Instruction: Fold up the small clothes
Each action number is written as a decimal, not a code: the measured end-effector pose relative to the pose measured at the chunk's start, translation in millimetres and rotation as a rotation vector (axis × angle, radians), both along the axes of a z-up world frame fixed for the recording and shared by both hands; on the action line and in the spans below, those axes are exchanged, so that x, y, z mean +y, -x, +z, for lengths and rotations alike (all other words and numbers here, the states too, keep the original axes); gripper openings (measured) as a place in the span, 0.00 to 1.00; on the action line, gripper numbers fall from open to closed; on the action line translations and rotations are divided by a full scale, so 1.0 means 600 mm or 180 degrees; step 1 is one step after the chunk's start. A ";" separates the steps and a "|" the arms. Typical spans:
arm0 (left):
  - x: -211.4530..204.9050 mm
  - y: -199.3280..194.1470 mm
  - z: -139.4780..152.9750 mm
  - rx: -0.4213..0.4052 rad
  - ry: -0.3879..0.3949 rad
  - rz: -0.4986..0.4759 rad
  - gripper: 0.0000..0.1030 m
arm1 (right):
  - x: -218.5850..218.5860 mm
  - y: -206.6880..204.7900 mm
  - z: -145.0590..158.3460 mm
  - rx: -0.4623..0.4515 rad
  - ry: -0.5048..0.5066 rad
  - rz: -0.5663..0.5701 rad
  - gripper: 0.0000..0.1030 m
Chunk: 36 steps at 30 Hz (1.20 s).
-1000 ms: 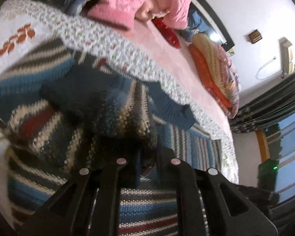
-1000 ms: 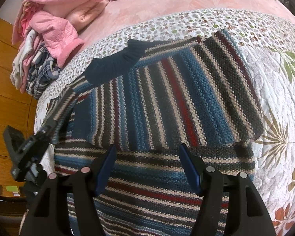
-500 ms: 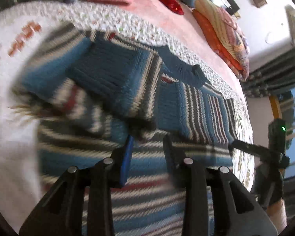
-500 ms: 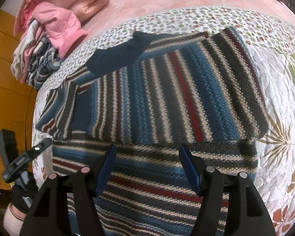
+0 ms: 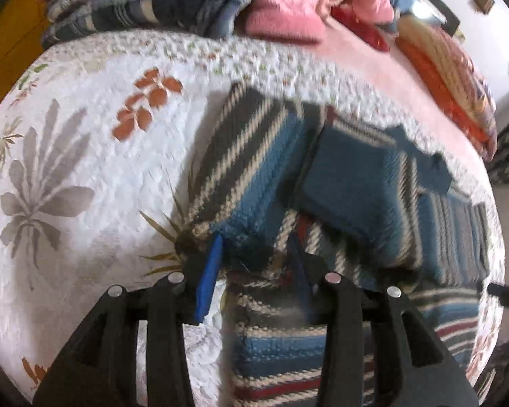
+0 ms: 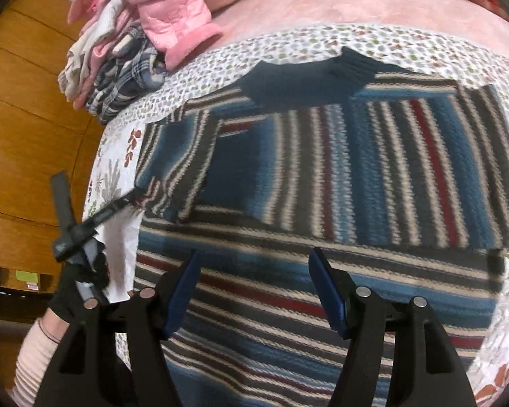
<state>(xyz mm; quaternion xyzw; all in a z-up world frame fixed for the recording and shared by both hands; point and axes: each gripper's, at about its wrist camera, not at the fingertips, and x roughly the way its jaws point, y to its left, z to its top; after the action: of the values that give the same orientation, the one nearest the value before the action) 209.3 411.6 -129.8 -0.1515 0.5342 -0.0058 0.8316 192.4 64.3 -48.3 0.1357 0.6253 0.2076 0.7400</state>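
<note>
Left wrist view: your left claw (image 5: 251, 271) is wide open at the folded sleeve edge of the sweater (image 6: 356, 176), lying flat mid-bed (image 5: 85, 169). Right claw (image 6: 254, 291) gapes empty over the hem. Next, probably fold the hem up.

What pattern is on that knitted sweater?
Stripes of blue, dark grey, cream and red on the sweater, clearest in the right wrist view.

Your work surface: bed (image 6: 373, 3), pink sheet at far end, white leaf-print quilt (image 5: 85, 156) over near part. On quilt: striped sweater (image 6: 373, 169), lying flat, sleeves folded in. Far left: pile of pink and plaid clothes (image 6: 135, 44). Far end: red cushion (image 5: 363, 30), orange bedding (image 5: 451, 81).
</note>
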 end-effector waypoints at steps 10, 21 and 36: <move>0.095 0.002 0.057 -0.0331 0.0436 0.0303 0.40 | 0.135 -0.077 -0.051 0.0247 -0.0243 -0.0052 0.65; 0.124 0.002 0.043 -0.0299 0.0347 0.0422 0.40 | 0.218 -0.118 -0.124 0.0471 -0.0201 -0.0081 0.48; 0.065 0.001 0.065 -0.0443 0.0335 0.0088 0.41 | 0.126 -0.093 0.016 -0.0207 -0.0031 0.0205 0.11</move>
<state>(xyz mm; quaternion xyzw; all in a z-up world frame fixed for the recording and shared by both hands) 208.9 450.4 -90.7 -0.2016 0.4720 -0.0329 0.8576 247.9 139.9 -38.8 0.1123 0.6038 0.2386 0.7522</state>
